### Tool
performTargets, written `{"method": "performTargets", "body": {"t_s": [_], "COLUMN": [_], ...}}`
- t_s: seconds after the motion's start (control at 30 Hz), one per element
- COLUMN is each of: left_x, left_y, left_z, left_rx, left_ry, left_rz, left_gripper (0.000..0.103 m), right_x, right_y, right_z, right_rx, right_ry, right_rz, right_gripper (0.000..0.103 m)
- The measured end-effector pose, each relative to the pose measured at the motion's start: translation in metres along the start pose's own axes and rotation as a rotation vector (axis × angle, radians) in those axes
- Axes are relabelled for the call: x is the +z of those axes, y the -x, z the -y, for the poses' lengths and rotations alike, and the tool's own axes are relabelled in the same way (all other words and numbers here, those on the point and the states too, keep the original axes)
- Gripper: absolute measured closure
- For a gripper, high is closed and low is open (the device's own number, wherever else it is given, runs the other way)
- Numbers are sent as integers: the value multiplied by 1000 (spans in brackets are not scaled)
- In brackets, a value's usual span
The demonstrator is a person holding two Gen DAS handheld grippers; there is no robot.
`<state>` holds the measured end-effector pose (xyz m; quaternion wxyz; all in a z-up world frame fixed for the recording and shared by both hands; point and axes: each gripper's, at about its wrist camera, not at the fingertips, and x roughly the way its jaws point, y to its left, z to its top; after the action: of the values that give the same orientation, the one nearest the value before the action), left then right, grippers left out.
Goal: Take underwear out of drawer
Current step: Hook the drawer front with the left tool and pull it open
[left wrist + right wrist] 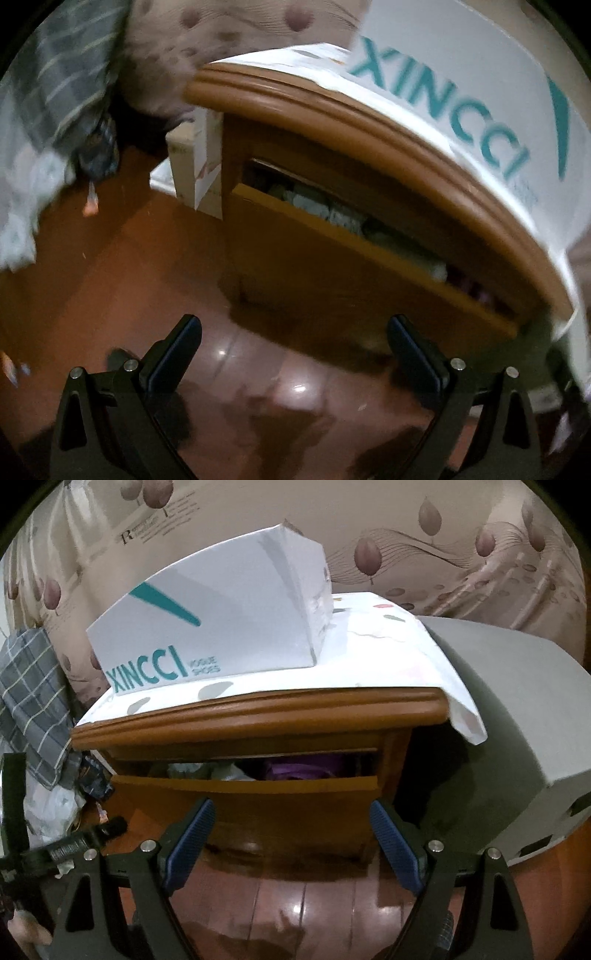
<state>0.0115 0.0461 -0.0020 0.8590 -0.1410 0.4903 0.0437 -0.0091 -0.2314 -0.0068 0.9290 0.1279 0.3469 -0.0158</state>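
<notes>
Below the nightstand top: the brown wooden drawer (243, 794) stands partly pulled out, its gap showing folded cloth inside.
Underwear: folded pieces lie packed in the drawer; in the right wrist view a purple folded garment (299, 768) sits at 12 o'clock from the gripper, with pale crumpled fabric (207, 770) toward 11 o'clock; in the left wrist view pale green and white folded pieces (332, 210) line the opening at about 1 o'clock.
Left gripper (293, 352): fingers spread wide apart, holding nothing, hanging over the glossy red-brown floor (129, 266), short of the drawer front.
Right gripper (291, 830): blue-padded fingers spread wide apart, holding nothing, aimed at the drawer front, which fills the space between the tips.
Nightstand: brown wooden cabinet with a rounded moulded top edge (258, 716), covered by a white sheet with coloured spots (388, 650).
Box on top: white cardboard shoe box with teal "XINCCI" lettering (221, 627), resting on the sheet.
At 9 o'clock: grey checked cloth (29, 686) hanging beside the nightstand.
At 3 o'clock: large grey box-like object (509, 709), just beside the nightstand.
Wall: beige wallpaper with mauve leaf shapes (369, 554).
</notes>
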Motion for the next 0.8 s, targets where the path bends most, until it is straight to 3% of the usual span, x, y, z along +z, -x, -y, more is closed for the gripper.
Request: {"method": "performTargets", "body": {"t_s": [0.13,0.2,0.37,0.5,0.8], "left_x": [4,8,13,14,15], "left_y": [-16,-26,-45,-69,-93], "left_z": [0,0,-7,-19,-26], "left_rx": [-82,-124,-180,-214,-270], "left_ry": [130,189,329,444,524], "left_rz": [-49,-35,-16,-56,-44], "left_gripper": [3,3,3,4,2], "right_x": [5,9,14,15,16], "right_y": [6,9,16,12,11], "right_z": [15,25,50,64,59], "right_rx": [-1,-6,-28,-33,-13], "right_ry": [-49,-74,-149,-198,-177], "right_rz": [16,30,50,34,26], "right_gripper": [15,15,15,15,15]}}
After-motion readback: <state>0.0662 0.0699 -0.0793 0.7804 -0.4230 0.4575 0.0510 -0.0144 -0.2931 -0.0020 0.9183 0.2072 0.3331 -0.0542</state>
